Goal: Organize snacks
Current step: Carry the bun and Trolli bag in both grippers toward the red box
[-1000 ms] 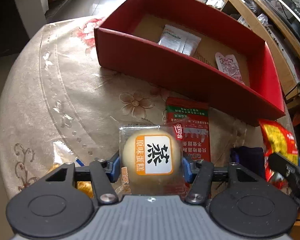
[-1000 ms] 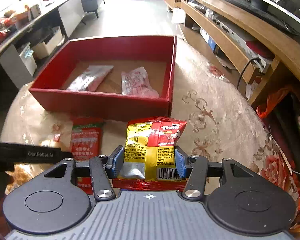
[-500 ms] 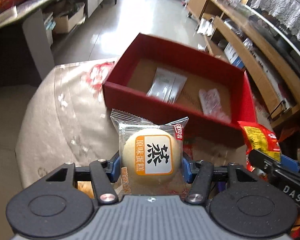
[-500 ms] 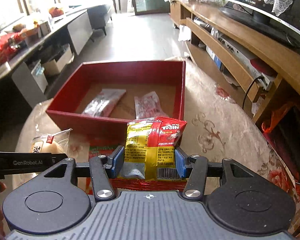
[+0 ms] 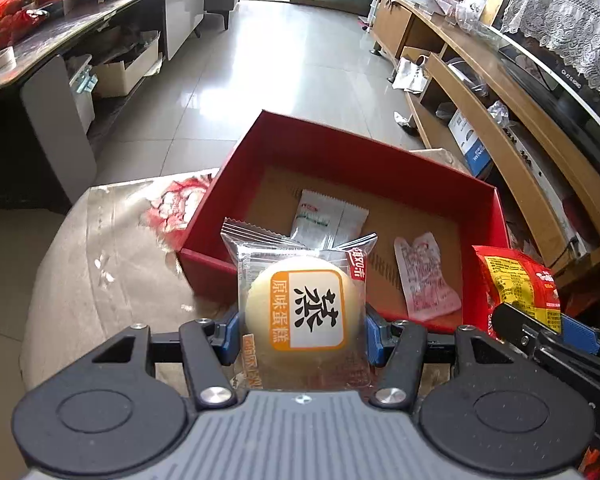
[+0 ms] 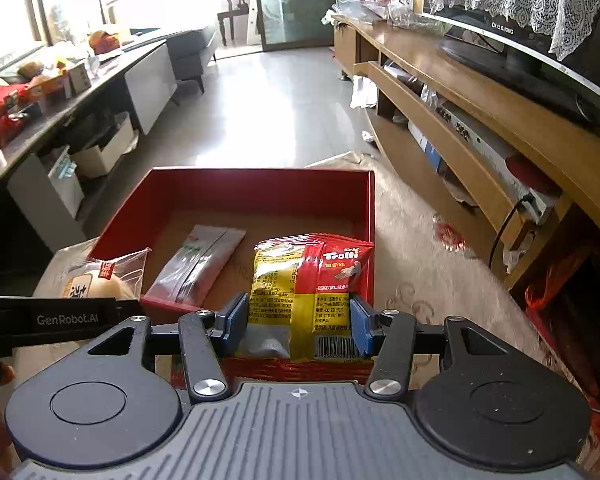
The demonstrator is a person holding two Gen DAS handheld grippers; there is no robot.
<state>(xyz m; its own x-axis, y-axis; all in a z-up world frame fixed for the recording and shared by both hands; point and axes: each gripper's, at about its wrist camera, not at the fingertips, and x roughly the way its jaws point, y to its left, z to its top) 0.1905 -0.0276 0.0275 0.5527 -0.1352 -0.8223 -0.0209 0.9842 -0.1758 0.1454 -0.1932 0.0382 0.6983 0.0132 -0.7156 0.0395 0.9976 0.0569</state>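
My left gripper (image 5: 300, 330) is shut on a round pale cake in a clear wrapper (image 5: 306, 308), held up in front of the near wall of the red box (image 5: 340, 152). My right gripper (image 6: 298, 322) is shut on a red and yellow candy bag (image 6: 300, 280), lifted by the box's (image 6: 260, 184) near right corner. Inside the box lie a white sachet (image 5: 328, 220) and a clear red-printed packet (image 5: 424, 276). The right wrist view shows the sachet (image 6: 198, 264) as grey, and the cake (image 6: 100, 280) at the left. The candy bag (image 5: 516, 284) shows at the right of the left wrist view.
The box rests on a round table under a beige flowered cloth (image 5: 100, 264). A long wooden TV bench (image 6: 480, 128) runs along the right, a grey counter with boxes (image 5: 80, 32) along the left, tiled floor (image 6: 260, 112) between them.
Both grippers have risen with their snacks and tipped upward, so more of the room shows. The red box now sits lower and closer beneath them. The red packet on the table has dropped out of sight.
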